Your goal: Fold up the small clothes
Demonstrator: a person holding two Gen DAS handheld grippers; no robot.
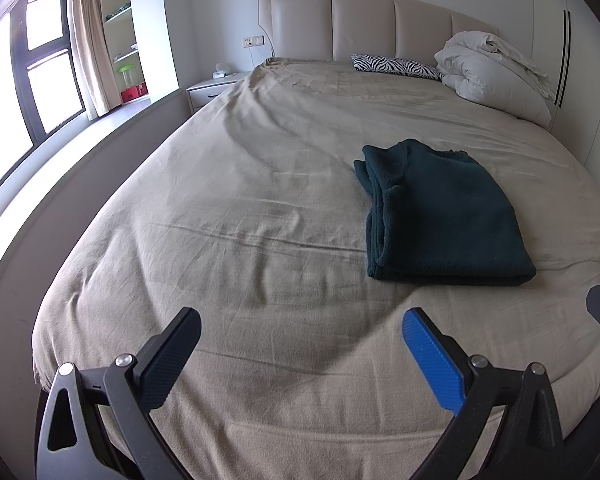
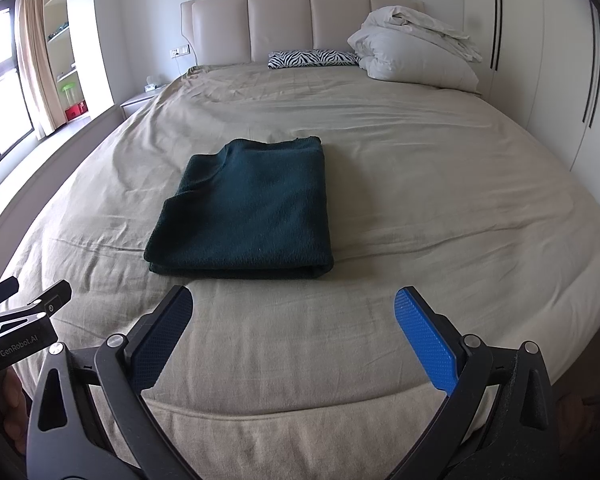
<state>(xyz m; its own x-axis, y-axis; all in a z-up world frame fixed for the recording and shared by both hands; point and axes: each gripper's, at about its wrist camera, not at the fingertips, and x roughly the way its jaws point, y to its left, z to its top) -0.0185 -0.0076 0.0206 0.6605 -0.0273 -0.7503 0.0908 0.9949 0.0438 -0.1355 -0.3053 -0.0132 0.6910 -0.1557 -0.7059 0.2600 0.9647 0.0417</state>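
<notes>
A dark teal knitted garment (image 1: 440, 212) lies folded into a neat rectangle on the beige bed sheet (image 1: 240, 200). It also shows in the right wrist view (image 2: 248, 208), left of centre. My left gripper (image 1: 300, 316) is open and empty, held above the foot of the bed, short of the garment and to its left. My right gripper (image 2: 292, 296) is open and empty, just short of the garment's near edge. The left gripper's body (image 2: 20, 320) shows at the left edge of the right wrist view.
A bundled white duvet (image 2: 412, 48) and a zebra-print pillow (image 2: 312, 58) lie at the padded headboard (image 2: 300, 20). A bedside table (image 1: 216, 88) and window ledge (image 1: 80, 152) are on the left. Wardrobe doors (image 2: 540, 60) stand on the right.
</notes>
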